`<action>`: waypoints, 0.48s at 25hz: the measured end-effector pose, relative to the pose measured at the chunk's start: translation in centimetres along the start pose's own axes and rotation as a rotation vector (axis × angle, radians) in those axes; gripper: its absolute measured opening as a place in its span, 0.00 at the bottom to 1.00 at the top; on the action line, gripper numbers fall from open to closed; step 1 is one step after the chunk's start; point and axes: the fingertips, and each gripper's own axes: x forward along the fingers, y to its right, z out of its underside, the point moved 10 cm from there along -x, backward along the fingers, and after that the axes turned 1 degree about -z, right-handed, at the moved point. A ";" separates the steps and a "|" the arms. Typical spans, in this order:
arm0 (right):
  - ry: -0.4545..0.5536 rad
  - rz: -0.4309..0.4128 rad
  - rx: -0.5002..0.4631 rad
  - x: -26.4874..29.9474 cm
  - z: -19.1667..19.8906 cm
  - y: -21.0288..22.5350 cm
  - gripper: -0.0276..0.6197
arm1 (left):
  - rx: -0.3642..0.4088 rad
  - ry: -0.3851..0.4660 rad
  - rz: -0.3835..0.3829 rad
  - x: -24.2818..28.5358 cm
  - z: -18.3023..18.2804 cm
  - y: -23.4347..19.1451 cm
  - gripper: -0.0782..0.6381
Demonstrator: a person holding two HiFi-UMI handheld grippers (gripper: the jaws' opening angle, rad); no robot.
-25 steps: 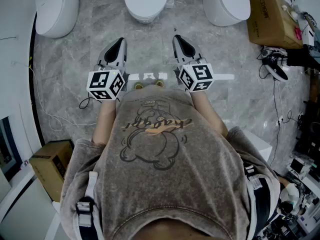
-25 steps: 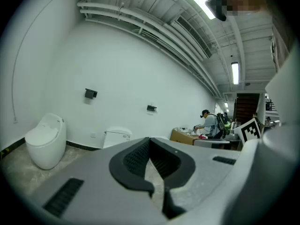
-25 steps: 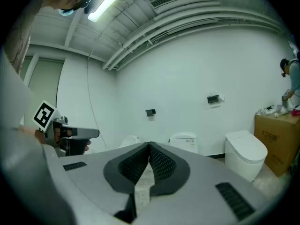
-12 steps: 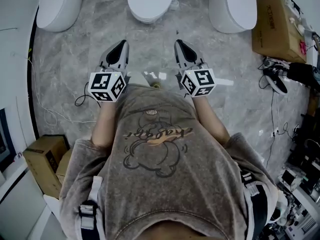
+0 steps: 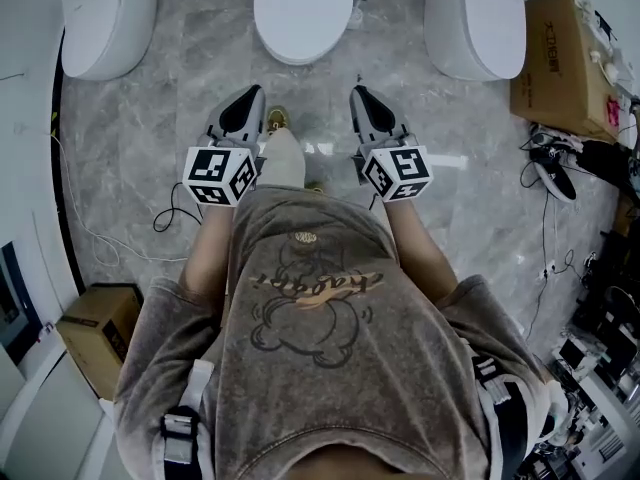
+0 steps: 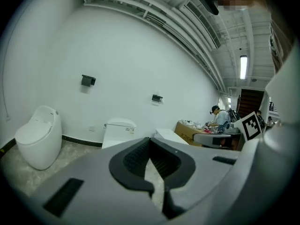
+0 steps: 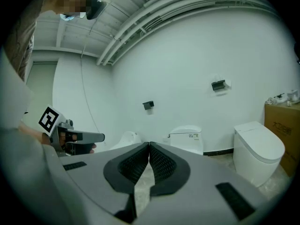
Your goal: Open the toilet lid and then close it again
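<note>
Glossy white oval toilet lid [image 5: 305, 8], grey veined stone floor [image 5: 140, 138].

Your right gripper [image 7: 149, 146] fills the lower frame, its jaws pressed together with nothing between them. Just above and right of their tips a white toilet [image 7: 186, 138] stands against the wall, with a second toilet [image 7: 258, 153] at right. Your left gripper [image 7: 100, 137] pokes in from the left edge.

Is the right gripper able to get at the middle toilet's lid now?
Probably, once closer: only bare floor lies between the right gripper and the middle toilet's lid, and its jaws are shut on nothing.
</note>
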 end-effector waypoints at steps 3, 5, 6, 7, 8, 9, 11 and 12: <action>-0.013 0.004 0.014 3.4 0.1 1.9 0.09 | -0.004 -0.034 0.015 3.7 -0.1 -2.2 0.12; -0.028 0.008 0.021 5.6 1.0 3.2 0.09 | 0.001 -0.058 0.023 6.1 0.3 -3.4 0.12; -0.039 0.010 0.023 6.7 1.5 3.9 0.09 | 0.001 -0.070 0.026 7.3 0.7 -4.1 0.12; -0.051 0.012 0.024 7.8 2.2 4.5 0.09 | -0.001 -0.081 0.028 8.6 1.1 -4.7 0.12; -0.064 0.011 0.026 8.8 3.0 5.2 0.09 | -0.003 -0.093 0.030 9.8 1.7 -5.4 0.12; -0.078 0.011 0.030 9.7 3.9 5.8 0.09 | -0.003 -0.106 0.032 11.0 2.4 -6.0 0.12; -0.107 0.012 0.046 11.4 6.0 7.0 0.09 | -0.002 -0.136 0.033 13.2 4.1 -7.3 0.12; -0.123 0.014 0.056 12.2 7.3 7.6 0.09 | -0.003 -0.152 0.032 14.2 5.2 -8.0 0.12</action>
